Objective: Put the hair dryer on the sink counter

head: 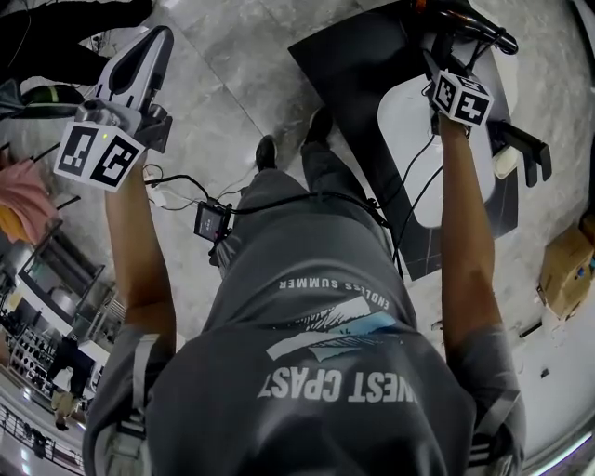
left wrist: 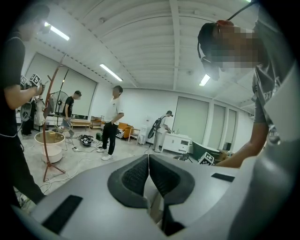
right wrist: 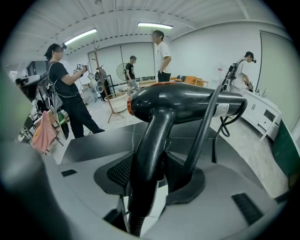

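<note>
A black hair dryer (right wrist: 183, 105) stands upright in my right gripper (right wrist: 157, 173), whose jaws are shut on its handle. The barrel points sideways above the jaws and the cord (right wrist: 202, 131) hangs down beside the handle. In the head view the right gripper (head: 453, 58) holds the hair dryer (head: 474, 23) over the far end of the dark sink counter (head: 349, 65), above its white basin (head: 418, 139). My left gripper (head: 139, 65) is raised at the upper left, away from the counter. Its pads (left wrist: 136, 176) meet with nothing between them.
A black fixture (head: 521, 149) sits at the counter's right edge, and a cardboard box (head: 567, 270) lies on the floor to the right. A pink cloth (head: 23, 200) hangs at the left. Several people (left wrist: 112, 122) stand around the room. A small cabled device (head: 212, 221) hangs at my waist.
</note>
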A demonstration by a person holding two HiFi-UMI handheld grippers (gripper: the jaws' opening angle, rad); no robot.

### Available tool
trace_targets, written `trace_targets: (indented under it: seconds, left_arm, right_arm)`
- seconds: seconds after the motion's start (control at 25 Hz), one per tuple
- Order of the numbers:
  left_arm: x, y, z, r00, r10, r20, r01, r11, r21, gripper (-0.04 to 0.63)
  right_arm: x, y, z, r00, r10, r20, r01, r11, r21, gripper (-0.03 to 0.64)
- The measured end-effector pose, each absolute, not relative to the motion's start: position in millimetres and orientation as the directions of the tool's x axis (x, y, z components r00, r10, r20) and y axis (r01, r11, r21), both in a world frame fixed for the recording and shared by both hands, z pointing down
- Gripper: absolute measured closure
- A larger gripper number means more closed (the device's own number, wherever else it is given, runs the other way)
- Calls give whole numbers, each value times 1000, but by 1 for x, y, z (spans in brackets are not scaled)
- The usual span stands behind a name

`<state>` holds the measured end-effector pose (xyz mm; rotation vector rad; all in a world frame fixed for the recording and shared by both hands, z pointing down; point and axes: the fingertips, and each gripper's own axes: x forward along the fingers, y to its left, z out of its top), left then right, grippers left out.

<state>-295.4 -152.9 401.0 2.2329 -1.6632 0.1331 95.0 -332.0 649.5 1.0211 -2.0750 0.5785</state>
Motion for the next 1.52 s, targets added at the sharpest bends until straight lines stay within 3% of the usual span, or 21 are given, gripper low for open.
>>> trace_targets:
  seconds: [0.64,0.92,1.52]
  left_arm:
    - [-296,-150,396,312,-911,268,-941,-258,218,575]
    - [-296,-142,387,314,-915,252,-941,-265,210,575]
    - [-292,-127,356,339,-923,180,-934,-308,182,575]
  right_arm:
    - [98,-329,677,-337,-386,859,-819,571,-65,396]
    - [112,-326,685,-258,-318,912,-825,564,-37,360]
    - [120,-300,630,-371,-293,881,-846,499,-190,310]
